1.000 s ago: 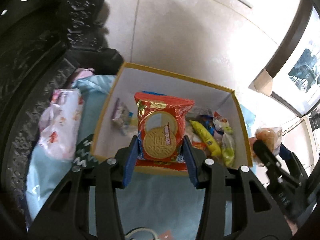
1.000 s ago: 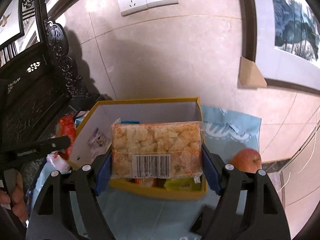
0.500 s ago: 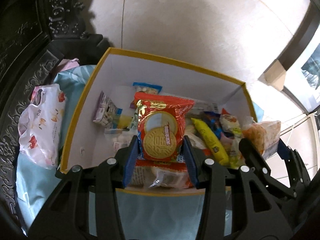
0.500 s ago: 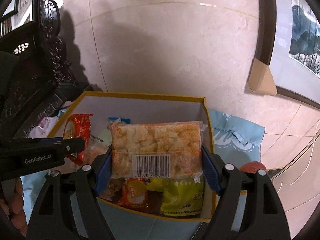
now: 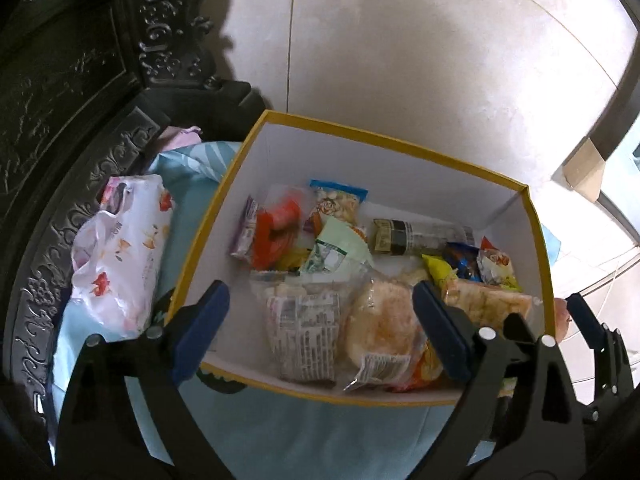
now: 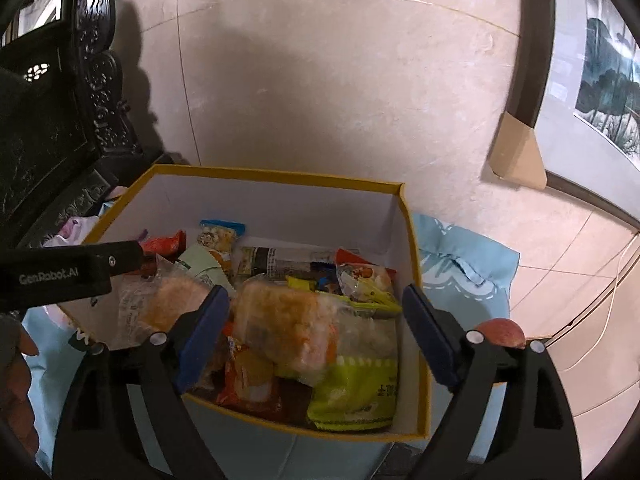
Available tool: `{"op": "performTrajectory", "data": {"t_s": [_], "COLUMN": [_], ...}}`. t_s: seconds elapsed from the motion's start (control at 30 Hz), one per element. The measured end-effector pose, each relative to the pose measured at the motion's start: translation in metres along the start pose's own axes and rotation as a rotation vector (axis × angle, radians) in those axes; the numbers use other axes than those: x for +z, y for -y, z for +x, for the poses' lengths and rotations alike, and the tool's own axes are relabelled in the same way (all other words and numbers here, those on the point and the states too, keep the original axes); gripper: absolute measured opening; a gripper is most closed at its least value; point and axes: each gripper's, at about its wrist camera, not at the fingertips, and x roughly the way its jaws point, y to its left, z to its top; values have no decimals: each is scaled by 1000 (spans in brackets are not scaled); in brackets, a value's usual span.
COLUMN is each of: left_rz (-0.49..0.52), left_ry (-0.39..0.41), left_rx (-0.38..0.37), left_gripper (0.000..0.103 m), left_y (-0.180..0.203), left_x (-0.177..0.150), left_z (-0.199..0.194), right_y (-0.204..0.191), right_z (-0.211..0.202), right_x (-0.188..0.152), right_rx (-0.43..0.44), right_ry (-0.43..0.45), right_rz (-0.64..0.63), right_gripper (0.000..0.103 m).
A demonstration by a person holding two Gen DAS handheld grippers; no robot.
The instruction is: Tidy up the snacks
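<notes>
A yellow-rimmed white box (image 5: pixel 384 148) (image 6: pixel 280 178) on a light blue cloth holds several snack packets. My left gripper (image 5: pixel 320 330) is open and empty just above the box's near left part. The red cookie packet (image 5: pixel 276 232) lies blurred at the box's far left. My right gripper (image 6: pixel 316 340) is open and empty above the box's near right part. The clear cracker packet (image 6: pixel 292 320) lies below it on other packets, and also shows in the left wrist view (image 5: pixel 488 304). The left gripper's arm (image 6: pixel 68 272) shows at the left of the right wrist view.
A white flowered bag (image 5: pixel 120 256) lies left of the box on the blue cloth (image 5: pixel 280 432). An apple (image 6: pixel 500 330) sits right of the box. Dark carved furniture (image 5: pixel 60 100) stands at the left. A tiled wall (image 6: pixel 340 80) rises behind the box.
Both grippers opened. The red cookie packet dropped into the box's left part and the cracker packet dropped into its right part. Both grippers moved a little further over the box.
</notes>
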Motion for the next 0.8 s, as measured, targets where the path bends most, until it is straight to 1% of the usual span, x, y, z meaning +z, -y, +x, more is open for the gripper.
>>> {"op": "performTrajectory", "data": {"t_s": [0.23, 0.47, 0.63, 0.8], "left_rz": [32, 47, 93, 101], "left_ry": [20, 50, 63, 79], "left_rx": [-8, -6, -12, -12], "left_gripper": [94, 95, 97, 97], "left_y": [4, 4, 5, 4], "left_x": [-8, -17, -25, -35], "left_z": [-23, -56, -75, -94], "right_y": [3, 3, -1, -2], "right_z": [-26, -63, -86, -108], "right_x": [-4, -10, -16, -24], "right_rx": [3, 4, 5, -1], "right_ry": [3, 35, 51, 65], "right_rz": [26, 36, 28, 33], "right_gripper": [89, 89, 89, 89]}}
